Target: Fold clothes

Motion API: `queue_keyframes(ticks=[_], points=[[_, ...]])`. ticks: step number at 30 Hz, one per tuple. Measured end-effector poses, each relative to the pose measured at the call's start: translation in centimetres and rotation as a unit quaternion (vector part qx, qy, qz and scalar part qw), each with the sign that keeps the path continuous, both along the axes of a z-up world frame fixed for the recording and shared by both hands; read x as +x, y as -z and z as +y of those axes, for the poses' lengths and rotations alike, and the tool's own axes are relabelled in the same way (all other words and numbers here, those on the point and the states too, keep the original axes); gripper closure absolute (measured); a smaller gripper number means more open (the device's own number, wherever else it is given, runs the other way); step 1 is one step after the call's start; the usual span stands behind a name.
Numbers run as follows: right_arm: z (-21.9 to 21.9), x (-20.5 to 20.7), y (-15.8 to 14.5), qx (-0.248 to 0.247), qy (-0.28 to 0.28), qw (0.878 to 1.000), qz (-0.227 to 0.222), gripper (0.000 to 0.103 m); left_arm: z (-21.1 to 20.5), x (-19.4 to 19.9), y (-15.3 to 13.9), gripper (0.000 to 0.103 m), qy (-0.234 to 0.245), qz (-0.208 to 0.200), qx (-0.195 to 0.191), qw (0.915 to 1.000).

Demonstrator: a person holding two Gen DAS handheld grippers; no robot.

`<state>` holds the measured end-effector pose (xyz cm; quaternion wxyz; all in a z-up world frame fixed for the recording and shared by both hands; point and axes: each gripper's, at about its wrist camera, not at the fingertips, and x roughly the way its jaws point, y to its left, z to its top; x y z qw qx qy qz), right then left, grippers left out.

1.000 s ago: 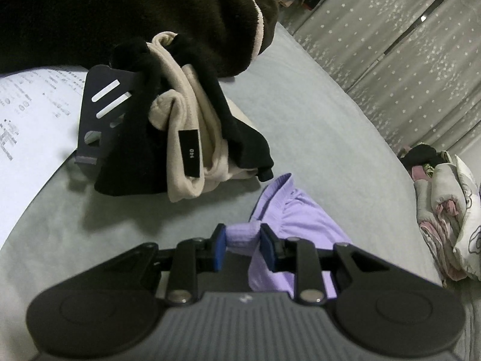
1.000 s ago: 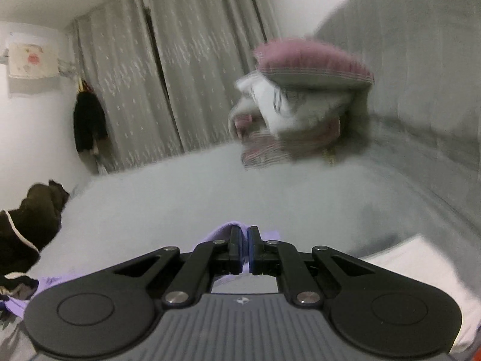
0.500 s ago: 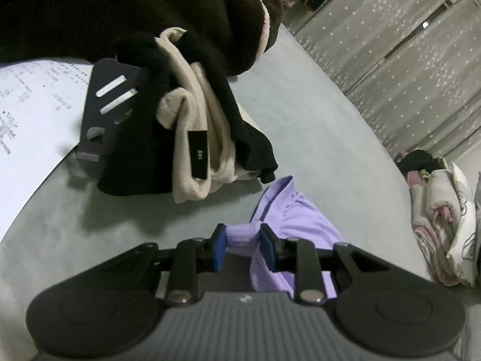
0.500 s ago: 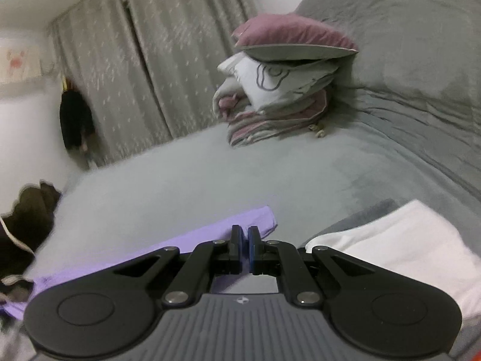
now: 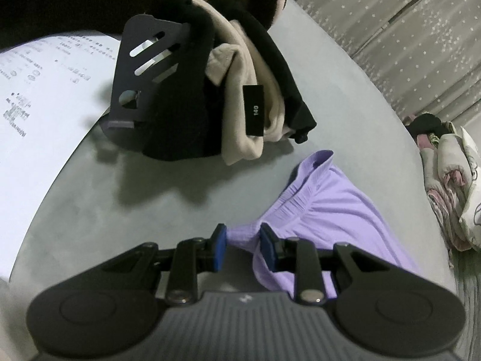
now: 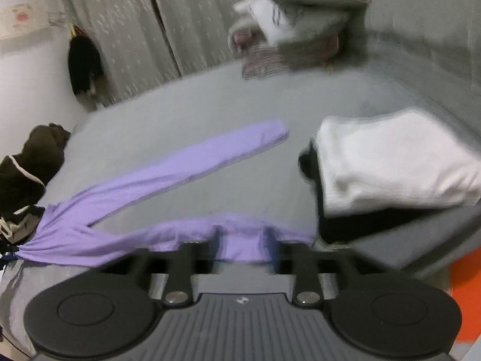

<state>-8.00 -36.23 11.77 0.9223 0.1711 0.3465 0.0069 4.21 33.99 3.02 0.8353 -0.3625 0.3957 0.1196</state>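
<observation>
A lilac garment [image 6: 168, 165] lies stretched across a grey bed [image 6: 210, 102], one long leg reaching toward a folded white stack [image 6: 393, 162] on the right. The left gripper [image 5: 243, 242] is clamped on the garment's gathered waistband, blue pads pressing the bunched cloth. The right gripper [image 6: 242, 240] is opening its jaws, the other leg's end lying slack between them without being pinched; that view is blurred. Beyond the left gripper sits a heap of black and beige clothes [image 5: 240, 90] with a size tag, beside a dark slotted bracket [image 5: 144, 69] and a printed sheet [image 5: 45, 96].
</observation>
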Motion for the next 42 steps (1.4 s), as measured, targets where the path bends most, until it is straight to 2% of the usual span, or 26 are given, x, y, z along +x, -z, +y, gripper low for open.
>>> queue_keyframes(ticks=[3,5,6,8,10,11,12,13,15,17,23,27,29,32,35,40,42], points=[[-1.2,1.3,3.5,0.092,0.07,0.992,0.04,0.033,-0.1,0.3,-0.1,0.079,0.002,-0.001,0.005,1.0],[-2.1,1.3,5.2,0.098,0.119,0.987,0.047,0.034,-0.4,0.3,-0.2,0.079,0.004,-0.002,0.011,0.9999],[-2.5,1.2,6.1,0.098,0.144,0.983,0.05,0.04,-0.5,0.3,-0.2,0.079,0.005,-0.004,0.015,0.9999],[-3.7,1.2,6.8,0.137,0.169,0.976,0.027,0.043,-0.7,0.3,-0.4,0.079,0.007,-0.007,0.023,0.9997],[-4.4,1.8,7.3,0.156,0.182,0.971,0.019,0.051,-0.9,0.3,-0.5,0.079,0.007,-0.01,0.028,0.9995],[-4.7,2.2,7.5,0.164,0.187,0.968,0.016,0.064,-1.0,0.4,-0.5,0.079,0.009,-0.01,0.032,0.9994],[-4.6,2.6,7.7,0.159,0.187,0.969,0.018,0.088,-1.1,0.4,-0.6,0.079,0.01,-0.01,0.035,0.9993],[-4.6,2.9,8.0,0.158,0.187,0.969,0.019,0.098,-1.3,0.4,-0.6,0.079,0.012,-0.009,0.039,0.9991],[-4.7,2.8,8.2,0.169,0.191,0.967,0.011,0.098,-1.3,0.2,-0.7,0.079,0.015,-0.009,0.047,0.9987],[-4.8,1.8,7.2,0.177,0.194,0.965,-0.02,0.098,-1.0,-0.2,-0.9,0.079,0.016,-0.014,0.047,0.9987],[-5.1,-2.4,1.8,0.157,0.179,0.967,-0.092,0.098,0.3,-1.2,-1.2,0.079,0.016,-0.019,0.029,0.9993],[-4.5,-4.3,0.8,0.163,0.16,0.969,-0.091,0.098,0.8,-1.6,-1.6,0.079,0.011,-0.024,0.014,0.9996],[-4.2,-5.0,1.0,0.173,0.154,0.97,-0.079,0.098,0.8,-1.7,-1.8,0.079,0.014,-0.023,0.019,0.9995],[-4.9,-6.4,1.7,0.202,0.161,0.964,-0.064,0.098,0.6,-1.7,-1.9,0.079,0.023,-0.014,0.036,0.999],[-5.0,-6.7,1.6,0.202,0.17,0.963,-0.058,0.098,0.9,-1.6,-1.9,0.079,0.029,-0.007,0.043,0.9986],[-4.2,-7.9,0.1,0.19,0.159,0.966,-0.076,0.098,1.2,-1.4,-2.0,0.079,0.034,-0.007,0.049,0.9982],[-4.3,-7.2,0.2,0.186,0.157,0.967,-0.069,0.098,1.0,-1.2,-1.9,0.079,0.04,-0.002,0.057,0.9976]])
